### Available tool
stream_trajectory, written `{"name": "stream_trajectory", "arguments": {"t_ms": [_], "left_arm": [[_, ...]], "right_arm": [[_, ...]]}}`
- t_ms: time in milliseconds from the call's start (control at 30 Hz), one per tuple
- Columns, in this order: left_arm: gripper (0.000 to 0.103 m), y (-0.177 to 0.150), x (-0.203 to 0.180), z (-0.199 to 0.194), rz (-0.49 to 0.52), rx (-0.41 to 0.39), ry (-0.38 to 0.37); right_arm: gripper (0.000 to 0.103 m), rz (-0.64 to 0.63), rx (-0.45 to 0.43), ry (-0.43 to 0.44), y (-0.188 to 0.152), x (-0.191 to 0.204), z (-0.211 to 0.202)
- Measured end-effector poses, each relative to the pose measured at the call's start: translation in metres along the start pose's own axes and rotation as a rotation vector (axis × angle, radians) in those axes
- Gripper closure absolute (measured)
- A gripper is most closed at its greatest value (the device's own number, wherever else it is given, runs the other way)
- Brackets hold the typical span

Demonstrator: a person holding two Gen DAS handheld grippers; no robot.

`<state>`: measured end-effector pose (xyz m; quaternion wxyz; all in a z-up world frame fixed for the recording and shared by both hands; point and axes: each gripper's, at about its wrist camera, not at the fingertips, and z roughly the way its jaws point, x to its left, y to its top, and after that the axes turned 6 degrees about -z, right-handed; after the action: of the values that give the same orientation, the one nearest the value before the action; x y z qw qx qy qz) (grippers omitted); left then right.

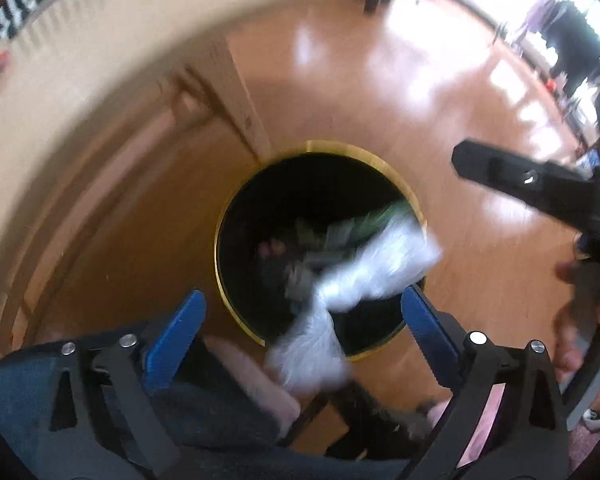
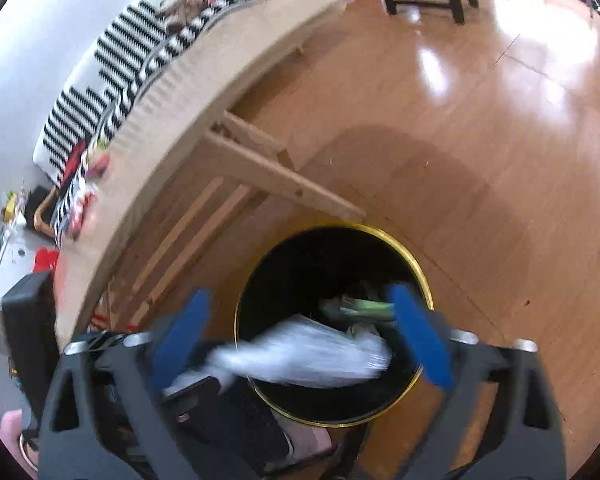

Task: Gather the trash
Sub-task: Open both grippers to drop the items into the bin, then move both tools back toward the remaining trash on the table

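Here, a crumpled clear plastic bag (image 1: 340, 288) (blurred) lies across the near rim of a black, gold-rimmed waste bin (image 1: 236, 208), untouched between the left gripper's (image 1: 300, 324) spread blue fingers. The right gripper (image 2: 300, 340), also released, hangs over the same bin.

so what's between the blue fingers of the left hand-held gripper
A crumpled clear plastic bag, blurred, over the black bin's gold rim; the pads don't touch it. Seen in the left wrist view.
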<state>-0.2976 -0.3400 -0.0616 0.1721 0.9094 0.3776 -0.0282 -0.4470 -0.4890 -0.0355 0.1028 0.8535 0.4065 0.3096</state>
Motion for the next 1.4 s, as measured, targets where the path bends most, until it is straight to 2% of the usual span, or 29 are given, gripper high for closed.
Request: {"name": "stream_trajectory", "arguments": {"t_ms": [67, 167, 267, 400, 500, 800, 1000, 1200, 1300, 1400], "left_arm": [[0.007, 0.001, 0.0, -0.013, 0.018, -0.027, -0.016], [0.007, 0.002, 0.006, -0.033, 0.021, -0.087, 0.016], [0.007, 0.004, 0.026, -0.057, -0.024, -0.145, 0.053], [0.007, 0.006, 0.073, -0.091, -0.134, -0.21, 0.101], [0.007, 0.006, 0.119, -0.114, -0.229, -0.25, 0.135], [0.007, -0.005, 0.268, -0.173, -0.429, -0.304, 0.292], [0.007, -0.005, 0.352, -0.177, -0.527, -0.27, 0.348], [0.007, 0.009, 0.406, -0.15, -0.579, -0.218, 0.331], [0.006, 0.022, 0.416, -0.144, -0.531, -0.236, 0.384], [0.006, 0.039, 0.427, -0.14, -0.488, -0.254, 0.368]], "right_arm": [[0.01, 0.003, -0.016, 0.012, 0.005, 0.001, -0.004], [0.007, -0.009, -0.037, 0.003, 0.016, 0.011, -0.01], [0.007, -0.065, -0.059, -0.011, 0.027, 0.031, -0.013], [0.007, -0.154, -0.082, -0.019, 0.043, 0.07, -0.011], [0.007, -0.237, -0.084, -0.007, 0.059, 0.113, 0.0], [0.007, -0.421, -0.065, 0.016, 0.1, 0.223, 0.05], [0.007, -0.505, 0.004, -0.024, 0.12, 0.27, 0.111], [0.006, -0.628, 0.089, -0.072, 0.126, 0.306, 0.176], [0.006, -0.747, 0.073, -0.127, 0.125, 0.325, 0.194], [0.005, -0.81, 0.059, -0.076, 0.131, 0.341, 0.208]]}}
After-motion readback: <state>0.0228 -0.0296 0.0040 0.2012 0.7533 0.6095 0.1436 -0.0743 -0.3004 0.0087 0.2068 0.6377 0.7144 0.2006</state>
